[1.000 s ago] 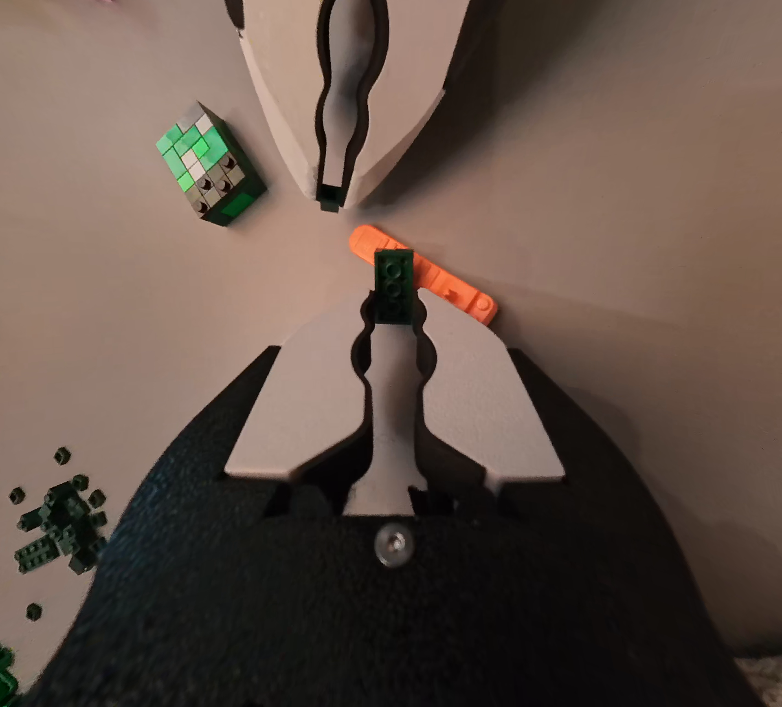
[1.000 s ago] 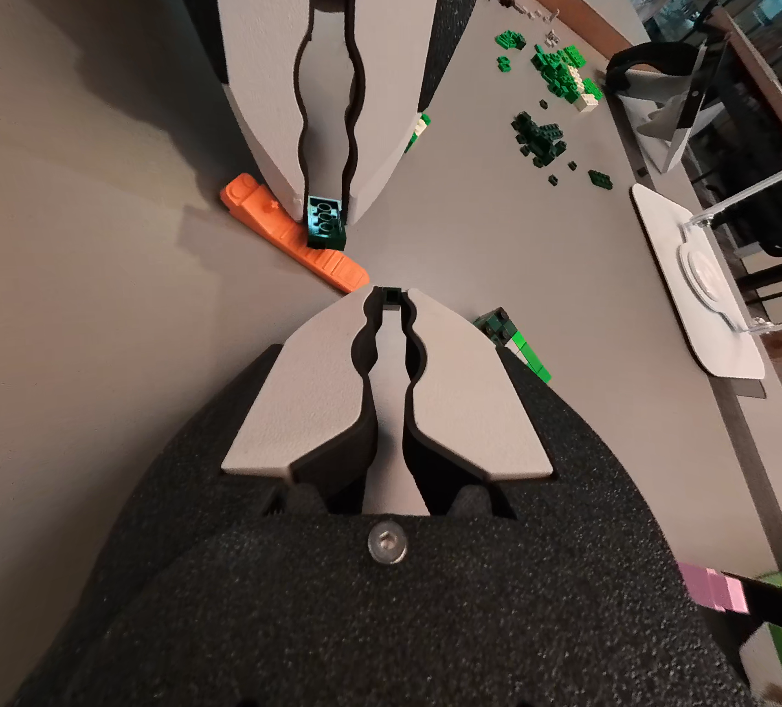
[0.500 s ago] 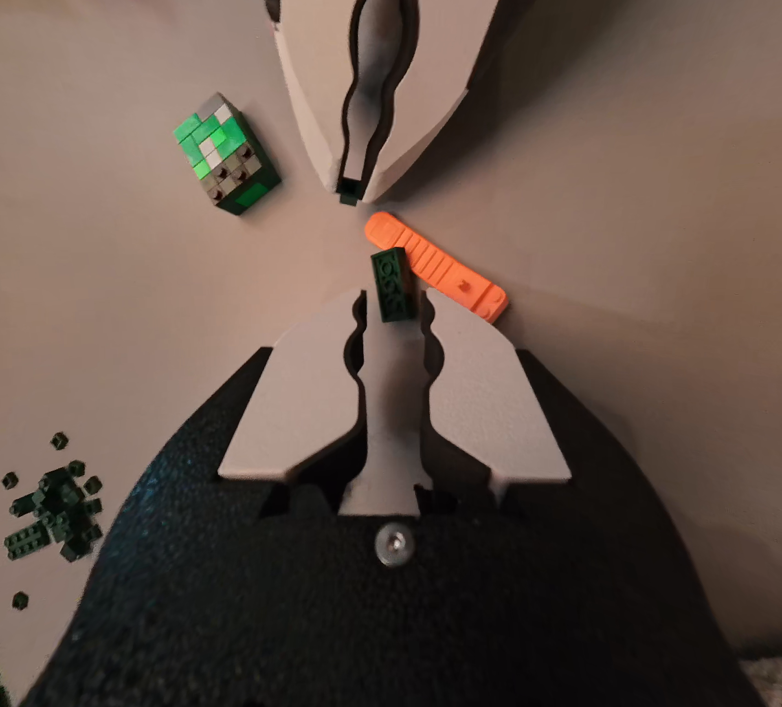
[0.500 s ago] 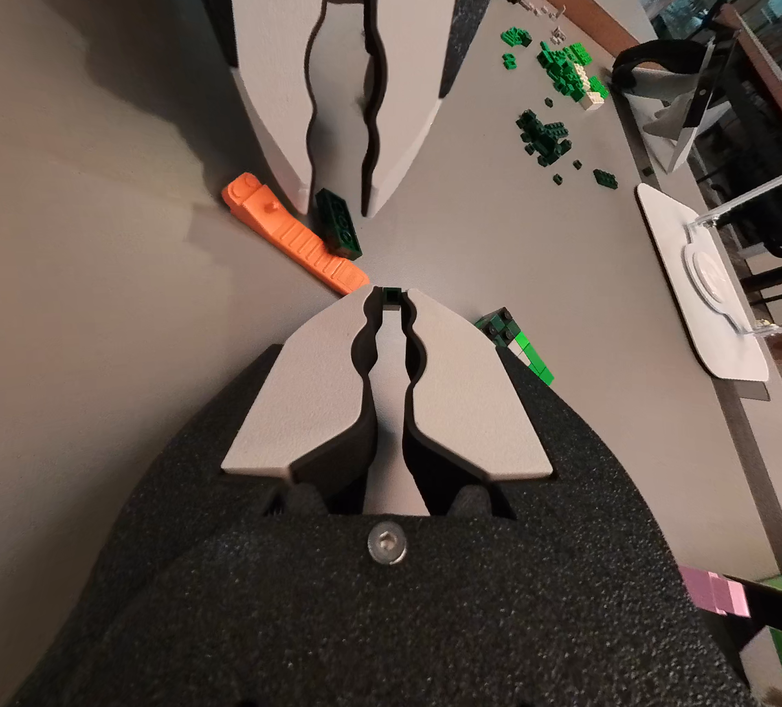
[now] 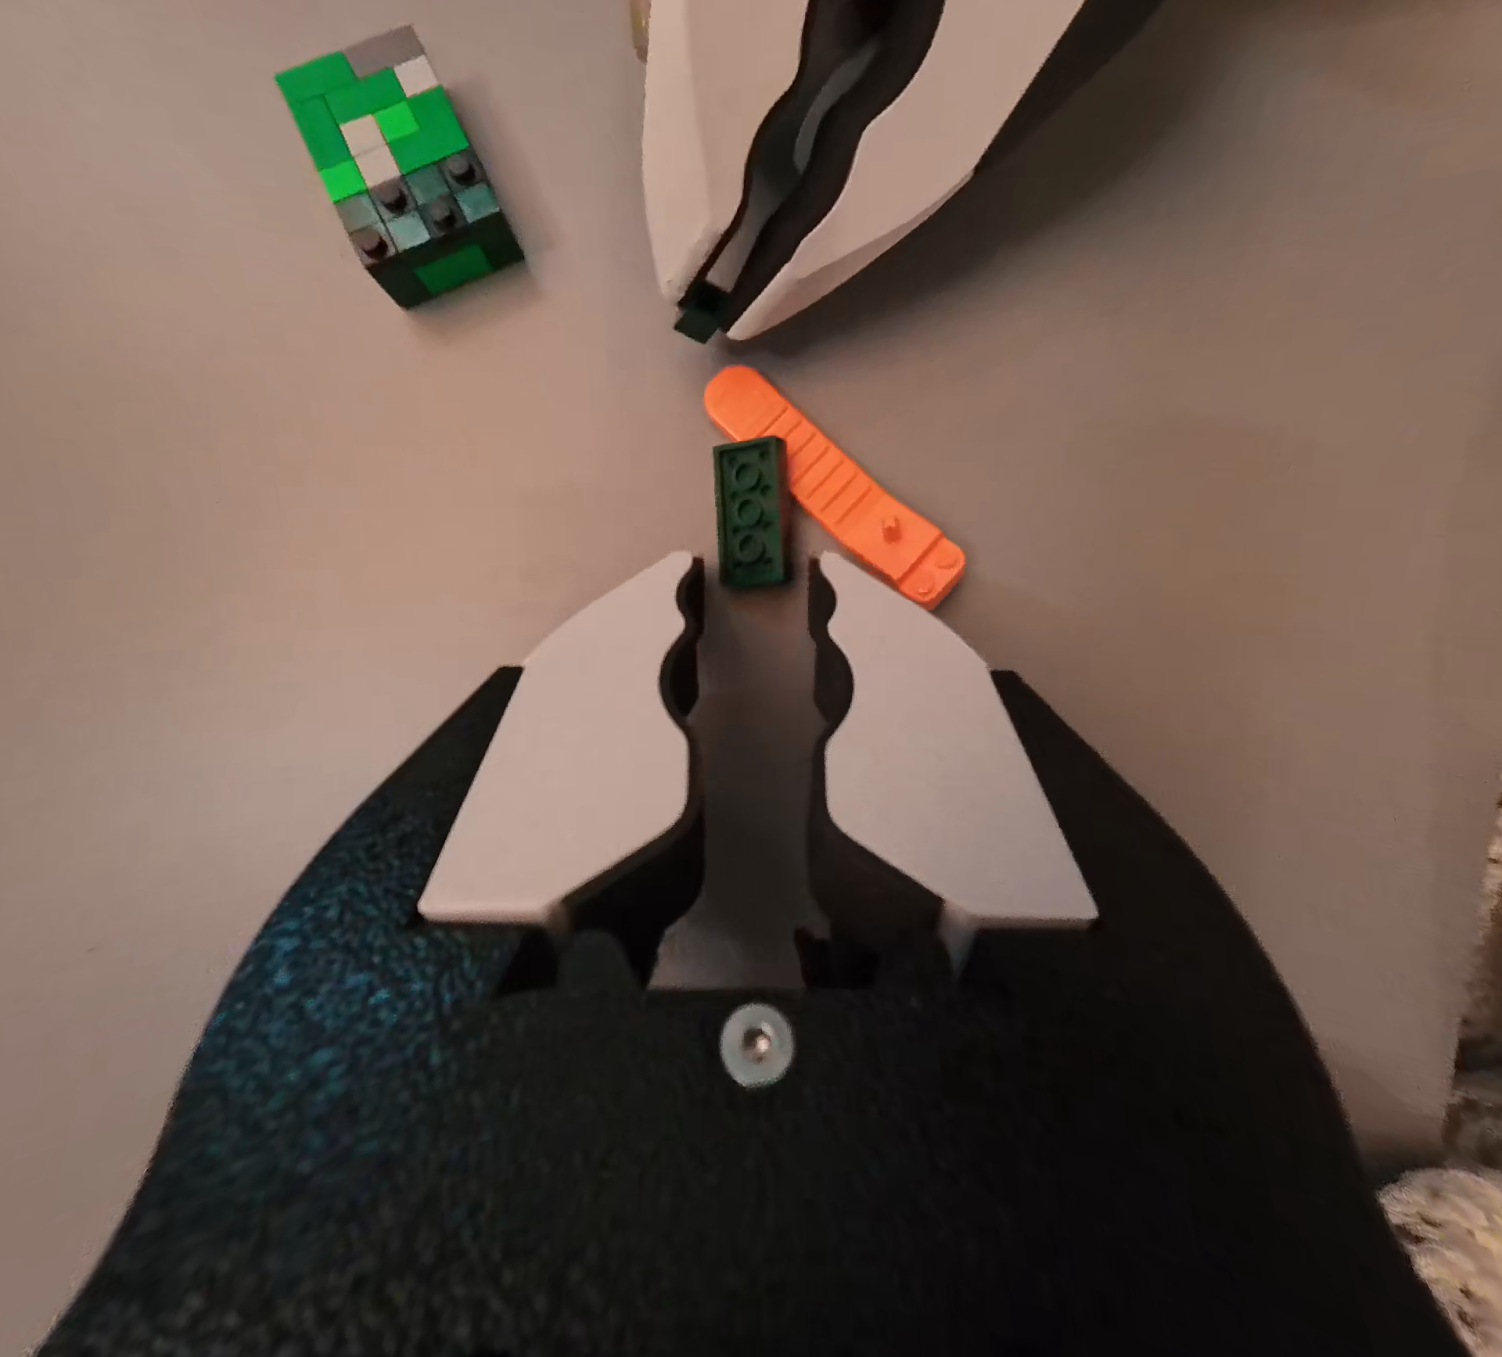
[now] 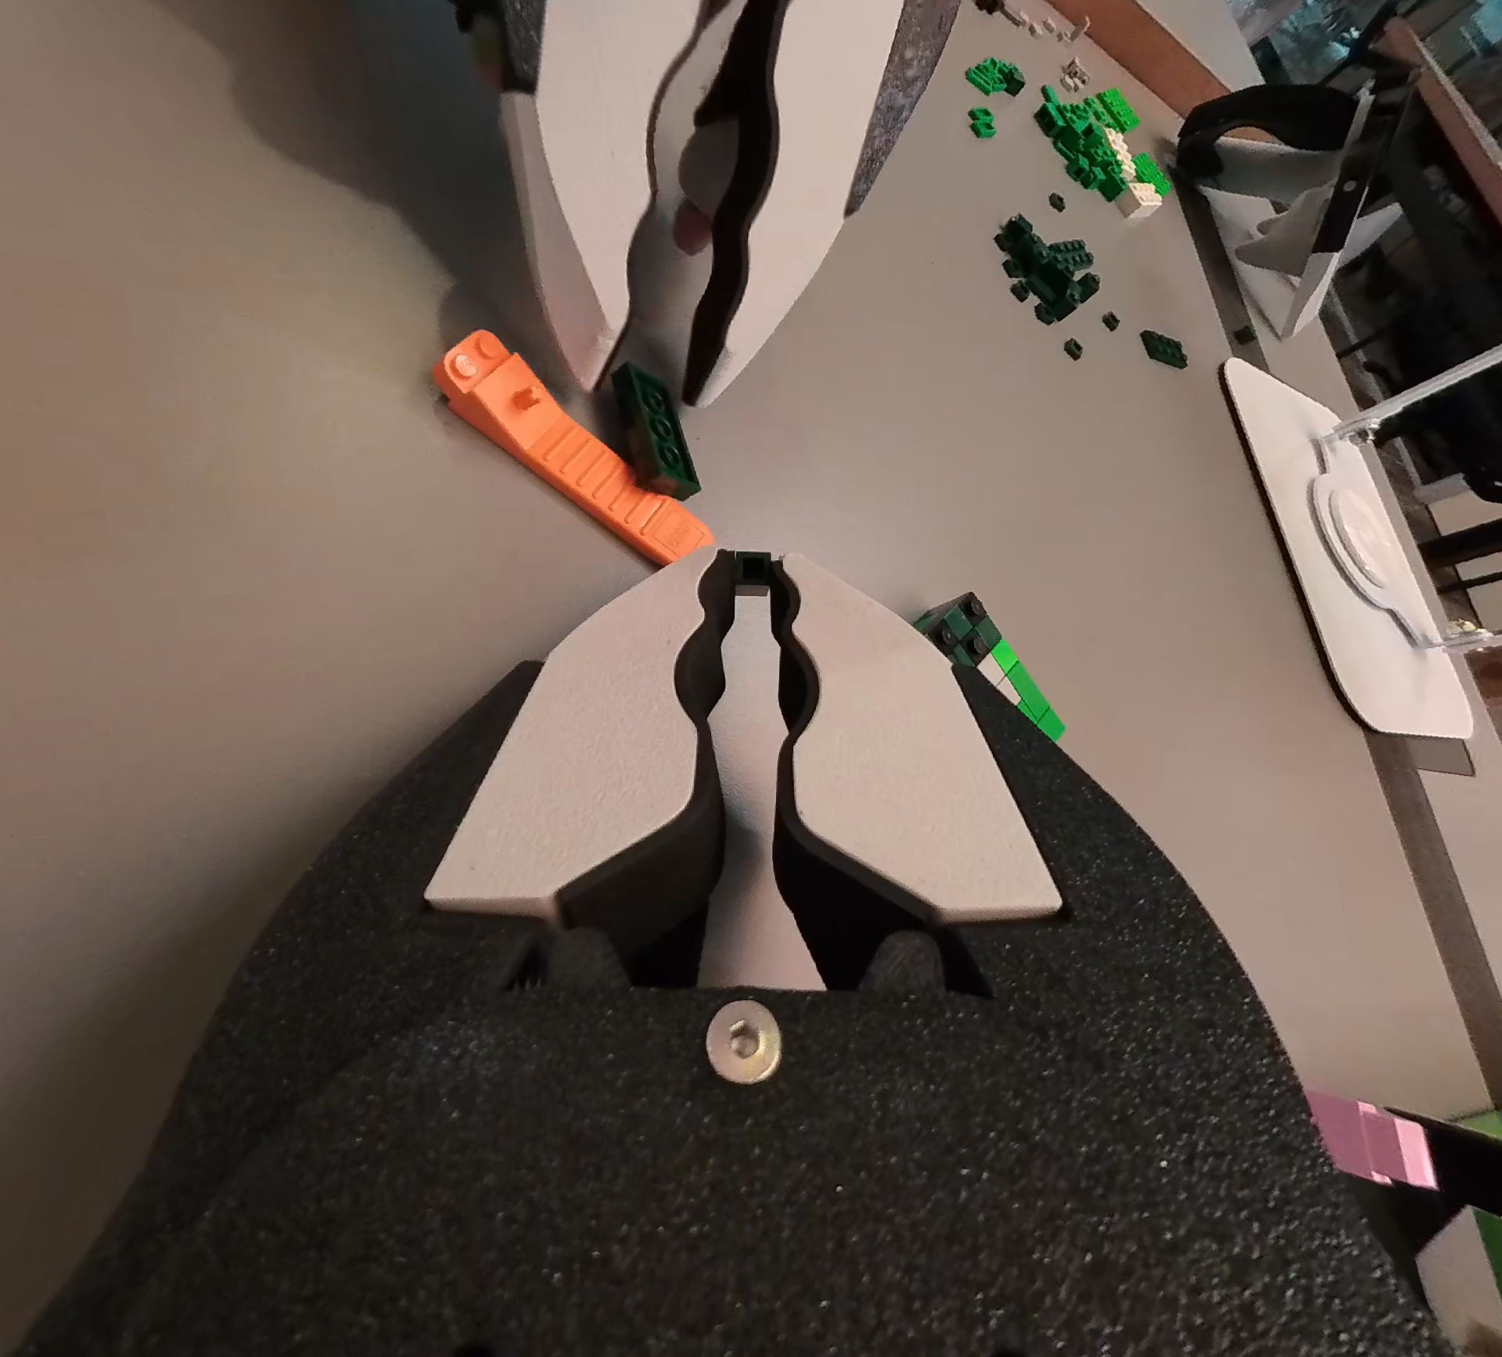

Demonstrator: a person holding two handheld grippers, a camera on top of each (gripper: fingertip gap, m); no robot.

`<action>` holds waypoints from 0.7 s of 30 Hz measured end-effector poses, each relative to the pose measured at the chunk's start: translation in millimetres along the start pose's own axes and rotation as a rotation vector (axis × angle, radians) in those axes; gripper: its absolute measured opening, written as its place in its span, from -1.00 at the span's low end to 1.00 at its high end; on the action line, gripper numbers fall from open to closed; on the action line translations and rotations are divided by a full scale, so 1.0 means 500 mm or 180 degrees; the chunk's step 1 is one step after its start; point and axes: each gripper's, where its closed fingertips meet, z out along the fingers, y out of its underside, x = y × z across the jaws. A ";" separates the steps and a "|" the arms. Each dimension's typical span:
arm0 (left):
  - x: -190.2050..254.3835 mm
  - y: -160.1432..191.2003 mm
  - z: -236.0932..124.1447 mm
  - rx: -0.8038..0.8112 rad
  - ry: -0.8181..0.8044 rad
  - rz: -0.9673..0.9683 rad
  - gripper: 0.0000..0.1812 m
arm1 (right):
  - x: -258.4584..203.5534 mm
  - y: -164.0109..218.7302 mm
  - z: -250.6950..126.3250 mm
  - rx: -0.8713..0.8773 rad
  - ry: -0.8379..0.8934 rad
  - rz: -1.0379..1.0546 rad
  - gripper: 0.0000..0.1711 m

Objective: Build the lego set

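Observation:
My left gripper [image 5: 754, 570] is open. A dark green plate [image 5: 751, 515] lies underside up on the table just ahead of its fingertips, leaning against an orange brick separator [image 5: 837, 485]; the pads do not touch it. My right gripper [image 6: 753, 566] is shut on a small dark green brick [image 6: 749, 570], held at the very fingertips. It also shows in the left wrist view [image 5: 699, 320], hovering above the separator. The green and grey build [image 5: 398, 160] stands to the left; in the right wrist view it is partly hidden behind my right finger [image 6: 987, 660].
Piles of dark green bricks [image 6: 1044, 270] and bright green bricks [image 6: 1093, 144] lie far right on the grey table [image 6: 894, 424]. A white pad with a clear stand [image 6: 1349, 554] sits at the table's right edge. A pink piece [image 6: 1373, 1147] is at the lower right. Across from one pair of fingers to the other is roughly 5 cm. About 20 cm separates my right fingertips from the pink piece [image 6: 1373, 1147].
My left gripper opened and let go of the dark green plate, which now lies on the table against the separator. Both grippers drew back a little. The right grasp is unchanged.

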 end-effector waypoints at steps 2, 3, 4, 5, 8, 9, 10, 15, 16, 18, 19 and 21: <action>-0.005 0.004 0.005 -0.0047 -0.0054 -0.0009 -0.75 | 0.000 0.000 0.000 0.0001 0.0001 -0.0004 -0.91; -0.005 0.004 0.005 -0.0055 -0.0053 -0.0003 -0.73 | 0.000 0.000 0.001 0.0002 0.0001 -0.0006 -0.91; -0.004 0.004 0.006 -0.0055 -0.0057 0.0003 -0.73 | 0.000 0.000 0.001 0.0003 0.0002 -0.0007 -0.91; -0.005 0.003 0.006 -0.0050 -0.0061 0.0003 -0.74 | 0.000 0.000 0.001 0.0003 0.0001 -0.0006 -0.91; -0.005 0.003 0.007 -0.0041 -0.0048 -0.0018 -0.74 | 0.000 0.000 0.001 0.0003 0.0000 -0.0006 -0.91; -0.005 0.003 0.007 -0.0035 -0.0042 -0.0027 -0.74 | 0.001 0.000 0.002 0.0003 0.0001 -0.0006 -0.91; -0.006 0.003 0.007 -0.0030 -0.0038 -0.0040 -0.75 | 0.001 0.000 0.002 0.0003 0.0001 -0.0006 -0.91; -0.008 0.000 0.010 -0.0006 -0.0045 -0.0040 -0.80 | 0.001 0.000 0.003 0.0003 0.0001 -0.0008 -0.91; -0.007 -0.001 0.010 -0.0006 -0.0046 -0.0011 -0.80 | 0.001 0.000 0.003 0.0004 0.0000 -0.0008 -0.91; -0.010 -0.003 0.012 -0.0014 -0.0109 0.0100 -0.81 | 0.001 0.001 0.001 0.0005 -0.0003 -0.0013 -0.91; -0.012 -0.006 0.012 -0.0001 -0.0159 0.0165 -0.81 | 0.001 0.001 0.001 0.0007 -0.0004 -0.0017 -0.91; -0.008 -0.020 0.005 0.0111 -0.0182 0.0289 -0.81 | 0.003 -0.001 0.000 0.0031 0.0022 -0.0002 -0.91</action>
